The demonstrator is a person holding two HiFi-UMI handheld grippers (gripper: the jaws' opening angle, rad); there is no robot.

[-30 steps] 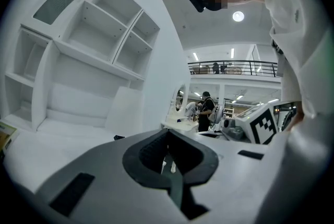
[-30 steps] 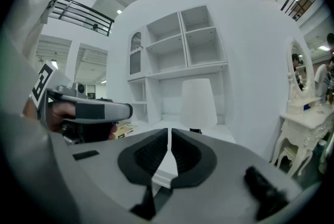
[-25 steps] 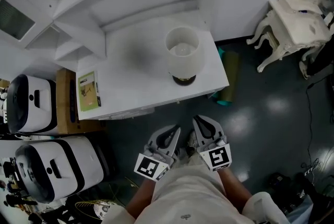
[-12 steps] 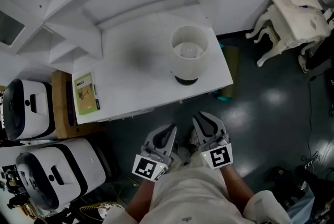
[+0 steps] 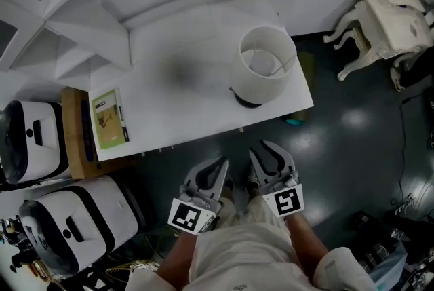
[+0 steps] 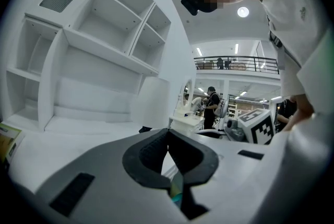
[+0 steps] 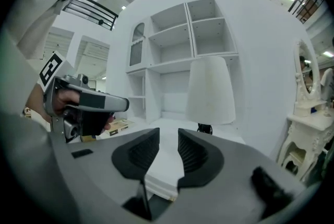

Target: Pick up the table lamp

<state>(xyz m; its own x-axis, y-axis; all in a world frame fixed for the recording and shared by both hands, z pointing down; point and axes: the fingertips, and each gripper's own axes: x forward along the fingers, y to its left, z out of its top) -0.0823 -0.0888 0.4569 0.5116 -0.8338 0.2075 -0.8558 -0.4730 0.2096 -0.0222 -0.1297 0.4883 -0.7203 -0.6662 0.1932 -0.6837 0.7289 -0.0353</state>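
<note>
Hovering short of the white desk (image 5: pixel 183 106) with the right gripper (image 7: pixel 168 147) parted a little after just opening, nothing between the jaws, and the left gripper (image 6: pixel 167 144) pinched closed on nothing; well apart from the table lamp (image 5: pixel 261 87) near the desk's right front corner. Could tip it or knock it off that edge if grabbed by the shade (probably top-heavy) or approached with so narrow a gap. Seems to hold one bulb (image 5: pixel 264 62) inside the open-topped shade, though dim; nothing seen in the shelf compartments (image 7: pixel 206 35) behind.
</note>
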